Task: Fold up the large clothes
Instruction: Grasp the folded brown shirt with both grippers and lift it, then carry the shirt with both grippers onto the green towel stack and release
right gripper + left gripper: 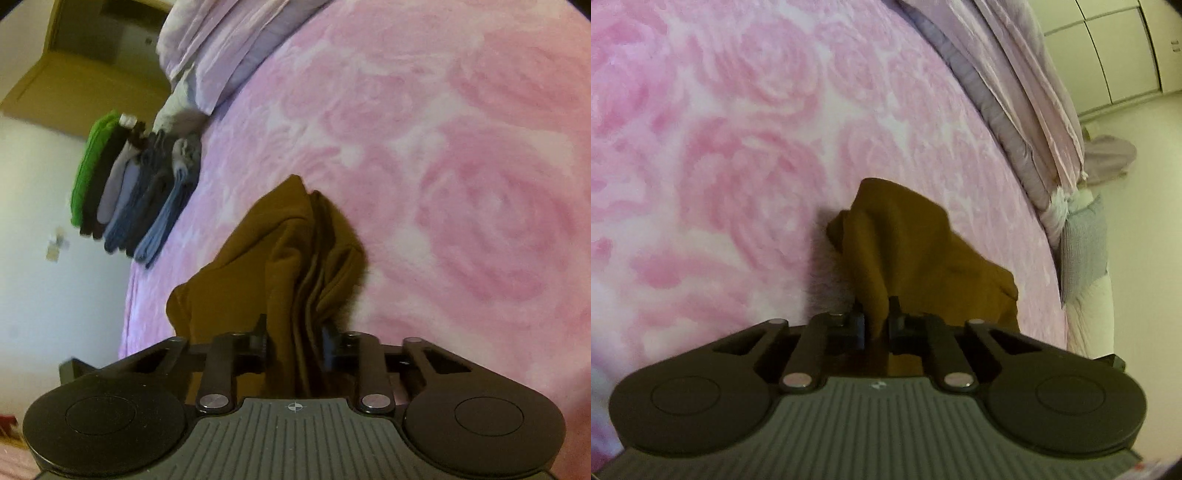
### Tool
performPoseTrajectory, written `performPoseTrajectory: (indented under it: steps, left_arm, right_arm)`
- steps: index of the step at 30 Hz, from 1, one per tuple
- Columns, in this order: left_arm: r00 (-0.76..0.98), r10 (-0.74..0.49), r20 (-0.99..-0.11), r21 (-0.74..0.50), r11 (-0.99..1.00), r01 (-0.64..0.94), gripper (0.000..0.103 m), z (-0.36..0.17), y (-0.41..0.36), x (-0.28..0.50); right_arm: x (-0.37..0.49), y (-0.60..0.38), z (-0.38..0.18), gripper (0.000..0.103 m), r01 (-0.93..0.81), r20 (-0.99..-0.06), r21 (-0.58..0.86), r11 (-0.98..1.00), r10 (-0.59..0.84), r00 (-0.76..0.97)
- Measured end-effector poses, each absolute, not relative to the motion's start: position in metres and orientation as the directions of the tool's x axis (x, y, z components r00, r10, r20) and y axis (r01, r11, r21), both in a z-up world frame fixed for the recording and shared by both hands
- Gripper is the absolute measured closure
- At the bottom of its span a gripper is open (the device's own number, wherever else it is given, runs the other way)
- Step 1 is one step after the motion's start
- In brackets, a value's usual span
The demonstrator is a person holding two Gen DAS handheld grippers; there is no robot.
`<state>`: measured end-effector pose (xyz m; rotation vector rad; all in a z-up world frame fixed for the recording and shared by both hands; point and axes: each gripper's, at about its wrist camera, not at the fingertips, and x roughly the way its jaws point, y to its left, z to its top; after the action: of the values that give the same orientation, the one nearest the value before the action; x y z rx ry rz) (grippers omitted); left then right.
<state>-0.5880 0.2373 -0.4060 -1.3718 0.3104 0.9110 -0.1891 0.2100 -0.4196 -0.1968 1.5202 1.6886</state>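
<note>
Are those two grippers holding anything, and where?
Both the left gripper and the right gripper pinch bunched fabric of one brown garment; which part cannot be told.

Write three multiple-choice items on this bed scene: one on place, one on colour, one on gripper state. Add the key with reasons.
1. Where is the stack of folded clothes?
A. near the bed's edge
B. on the floor
C. in a drawer

2. What colour is the held garment?
A. green
B. brown
C. white

3. What is the left gripper doing?
A. open, holding nothing
B. shut on a pillow
C. shut on the garment

Key: 1 A, the stack sits on the pink blanket by its edge; 2 B, brown cloth in both views; 3 C, cloth pinched between the fingers.
</note>
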Motion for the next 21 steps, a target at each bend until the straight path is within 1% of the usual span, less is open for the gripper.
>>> performPoseTrajectory:
  steps: [2,4,7,10,12,15,18,21]
  left_arm:
    - [0.621,0.394,-0.677,-0.698,-0.077,-0.712,0.097,-0.381,0.237,-0.589]
    - [0.592,0.436,-0.678,-0.688,-0.093,-0.720,0.097,-0.344,0.239,-0.595]
    - [0.561,0.548,-0.620,-0.710,-0.090,-0.698,0.097,-0.270,0.255,-0.622]
    - [0.508,0.663,-0.549,-0.693,-0.023,-0.720,0.097,-0.184,0.296,-0.661]
    - [0.471,0.732,-0.493,-0.667,0.030,-0.744,0.097,-0.128,0.337,-0.690]
    - [0.422,0.797,-0.432,-0.644,0.054,-0.763,0.097,-0.064,0.409,-0.735]
    - [0.382,0.829,-0.409,-0.631,0.046,-0.774,0.097,-0.032,0.483,-0.773]
    - [0.355,0.833,-0.424,-0.624,0.015,-0.782,0.097,-0.027,0.548,-0.804]
  right_arm:
    - [-0.191,0.217,-0.402,0.084,-0.672,-0.625,0.738,0.062,0.440,-0.645]
    - [-0.198,0.229,-0.370,0.084,-0.674,-0.623,0.738,0.034,0.417,-0.661]
    - [-0.220,0.264,-0.311,0.084,-0.662,-0.594,0.749,-0.028,0.414,-0.690]
    - [-0.261,0.322,-0.238,0.084,-0.629,-0.522,0.762,-0.155,0.429,-0.737]
    - [-0.298,0.372,-0.187,0.084,-0.589,-0.454,0.767,-0.253,0.435,-0.778]
    - [-0.357,0.450,-0.120,0.084,-0.542,-0.364,0.760,-0.359,0.455,-0.813]
    - [-0.419,0.531,-0.071,0.083,-0.529,-0.330,0.741,-0.413,0.462,-0.823]
    - [-0.471,0.601,-0.052,0.083,-0.537,-0.343,0.728,-0.426,0.451,-0.824]
